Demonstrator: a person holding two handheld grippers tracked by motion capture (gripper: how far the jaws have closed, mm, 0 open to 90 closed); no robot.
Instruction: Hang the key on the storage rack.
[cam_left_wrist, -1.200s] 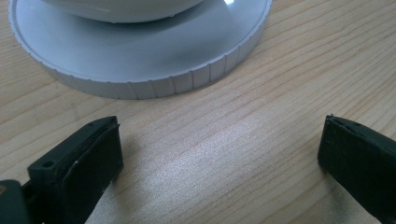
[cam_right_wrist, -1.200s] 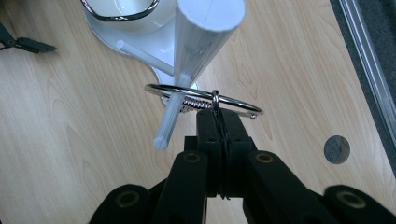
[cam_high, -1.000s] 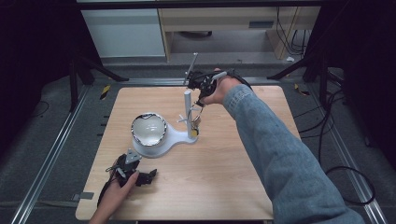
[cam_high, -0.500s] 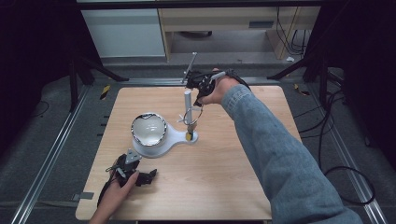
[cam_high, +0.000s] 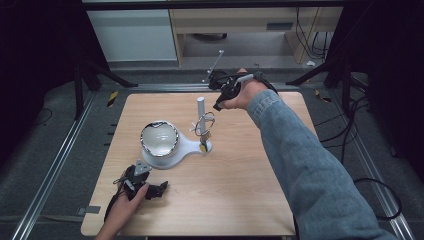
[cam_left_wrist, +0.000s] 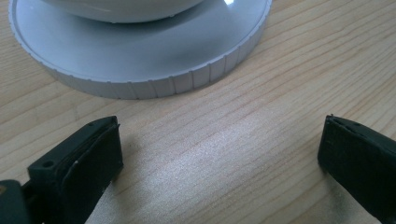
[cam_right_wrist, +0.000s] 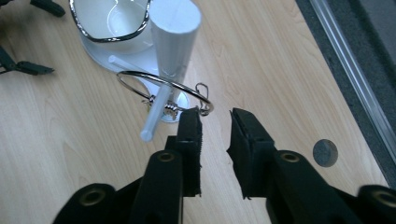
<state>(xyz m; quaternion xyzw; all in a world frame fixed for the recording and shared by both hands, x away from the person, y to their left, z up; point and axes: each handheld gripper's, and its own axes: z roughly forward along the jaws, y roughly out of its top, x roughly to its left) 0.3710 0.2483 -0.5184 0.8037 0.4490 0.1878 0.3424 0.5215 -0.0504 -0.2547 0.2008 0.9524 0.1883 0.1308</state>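
Observation:
A white stand (cam_high: 192, 145) sits mid-table, with a chrome-rimmed white dish (cam_high: 159, 138) on it and an upright white post (cam_high: 200, 105). A silver wire bracelet (cam_right_wrist: 201, 88) hangs on the post's side peg (cam_right_wrist: 156, 109); the bracelet (cam_high: 205, 122) is also in the high view. My right gripper (cam_right_wrist: 215, 119) hovers just behind the bracelet, open by a narrow gap and holding nothing. My left gripper (cam_left_wrist: 219, 135) rests on the table with its jaws wide open, facing the stand's ribbed round base (cam_left_wrist: 140, 51). The high view puts the left gripper (cam_high: 156, 189) near the front left and the right gripper (cam_high: 218, 104) behind the post.
A small grey disc (cam_right_wrist: 325, 152) is set into the wooden tabletop (cam_high: 240, 190) near the right edge. A metal rail (cam_right_wrist: 355, 79) runs along that edge. A thin rod (cam_high: 214, 65) sticks up beyond the right hand. Dark floor and stand legs surround the table.
The right hand and its gripper have drawn back slightly from the post. The bracelet stays on the peg. The left gripper has not moved.

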